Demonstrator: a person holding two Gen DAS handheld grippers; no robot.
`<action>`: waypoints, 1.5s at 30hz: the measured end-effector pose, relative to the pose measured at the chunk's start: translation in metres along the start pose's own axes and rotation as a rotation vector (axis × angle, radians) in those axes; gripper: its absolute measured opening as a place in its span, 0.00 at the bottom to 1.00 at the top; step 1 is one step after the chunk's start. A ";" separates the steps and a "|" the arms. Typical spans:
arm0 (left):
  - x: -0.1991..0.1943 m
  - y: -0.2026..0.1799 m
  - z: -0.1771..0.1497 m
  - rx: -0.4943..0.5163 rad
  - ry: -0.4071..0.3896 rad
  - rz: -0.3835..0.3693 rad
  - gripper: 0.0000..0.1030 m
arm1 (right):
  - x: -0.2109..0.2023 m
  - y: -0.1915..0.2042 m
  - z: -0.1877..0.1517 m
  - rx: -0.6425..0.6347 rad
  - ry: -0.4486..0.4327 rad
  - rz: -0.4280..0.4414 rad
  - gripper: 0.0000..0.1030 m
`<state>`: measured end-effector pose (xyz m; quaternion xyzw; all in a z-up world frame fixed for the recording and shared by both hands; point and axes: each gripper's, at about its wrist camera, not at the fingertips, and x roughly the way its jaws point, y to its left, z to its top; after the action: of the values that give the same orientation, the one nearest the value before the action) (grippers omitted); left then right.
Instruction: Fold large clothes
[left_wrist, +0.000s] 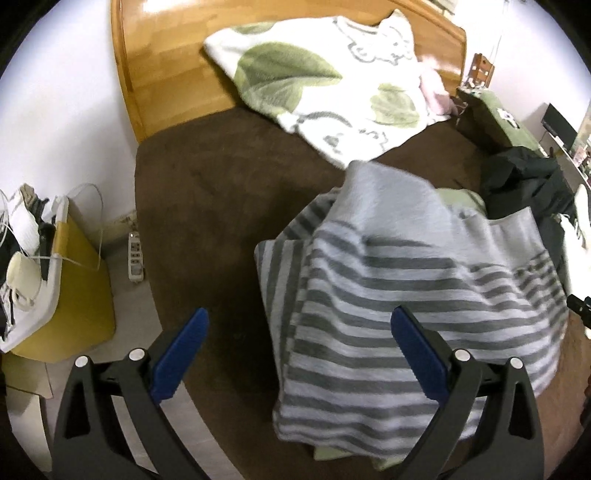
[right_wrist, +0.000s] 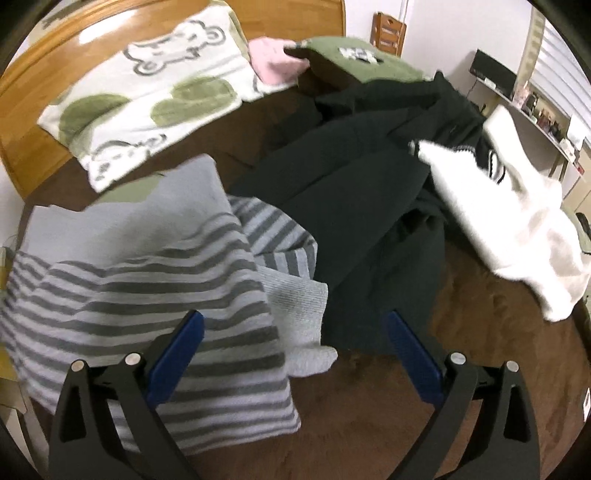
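A grey striped sweater lies folded over on the brown bedspread; it also shows in the right wrist view. My left gripper is open and empty, above the sweater's left edge. My right gripper is open and empty, above the sweater's right side where a plain grey sleeve lies. A black garment and a white garment lie crumpled to the right.
A white pillow with green leaves leans on the wooden headboard. A green cushion and pink cloth sit at the back. A yellow bedside box and power strip are left of the bed.
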<state>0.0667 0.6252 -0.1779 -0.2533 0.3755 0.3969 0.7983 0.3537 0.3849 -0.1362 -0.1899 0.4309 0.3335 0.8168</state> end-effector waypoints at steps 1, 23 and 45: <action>-0.009 -0.003 0.001 0.003 -0.010 -0.005 0.94 | -0.008 0.001 -0.001 -0.004 -0.010 0.003 0.94; -0.146 -0.056 -0.089 0.055 -0.127 -0.057 0.94 | -0.169 0.023 -0.092 -0.053 -0.233 0.181 0.94; -0.192 -0.071 -0.198 0.178 -0.164 -0.100 0.94 | -0.231 0.039 -0.229 -0.023 -0.286 0.171 0.94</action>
<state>-0.0306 0.3615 -0.1338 -0.1666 0.3295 0.3414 0.8644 0.0997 0.1879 -0.0721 -0.1126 0.3207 0.4303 0.8363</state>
